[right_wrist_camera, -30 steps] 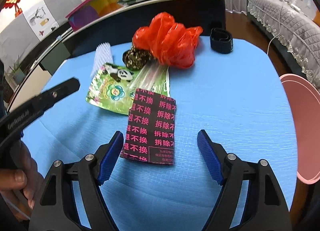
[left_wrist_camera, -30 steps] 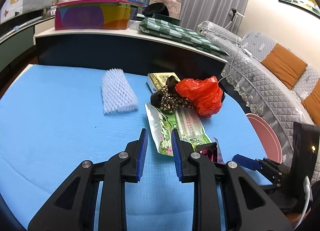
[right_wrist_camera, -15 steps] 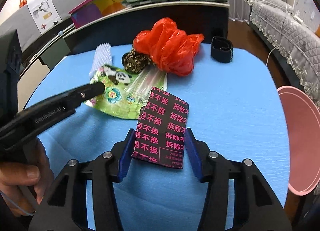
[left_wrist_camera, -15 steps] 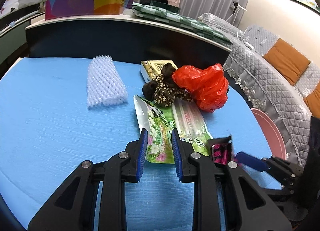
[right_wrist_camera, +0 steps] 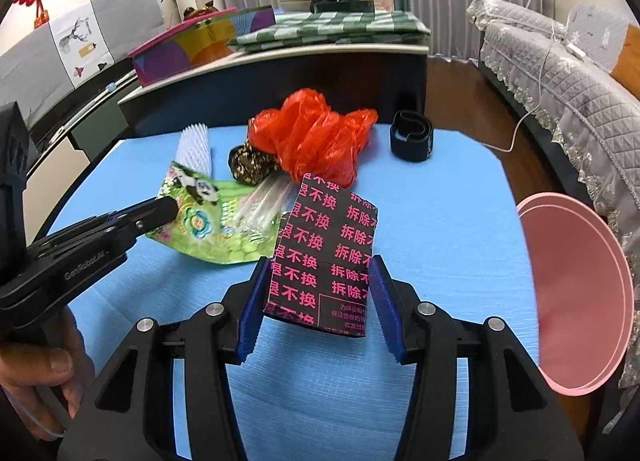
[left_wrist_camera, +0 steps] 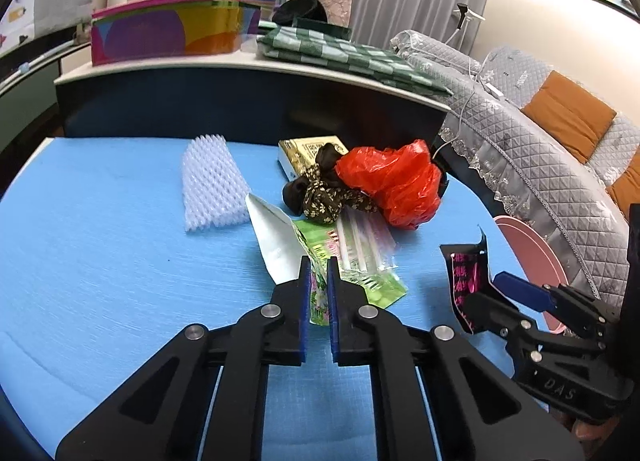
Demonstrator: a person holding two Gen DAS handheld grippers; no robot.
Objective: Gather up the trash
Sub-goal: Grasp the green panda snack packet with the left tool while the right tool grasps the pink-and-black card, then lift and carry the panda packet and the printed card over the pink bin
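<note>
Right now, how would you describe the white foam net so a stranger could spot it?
On the blue table, look past the green snack wrapper toward the far left. The white foam net lies flat and alone there, the only pale, diamond-meshed sleeve among the coloured trash.

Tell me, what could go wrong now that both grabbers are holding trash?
The left gripper is closing on just the near edge of the green wrapper, so it might slip out or tear. The clear straw packet lies on that wrapper and could slide off when it lifts. The right gripper holds the black and pink bag by its sides; the soft bag might buckle and drop before reaching the pink bin.
</note>
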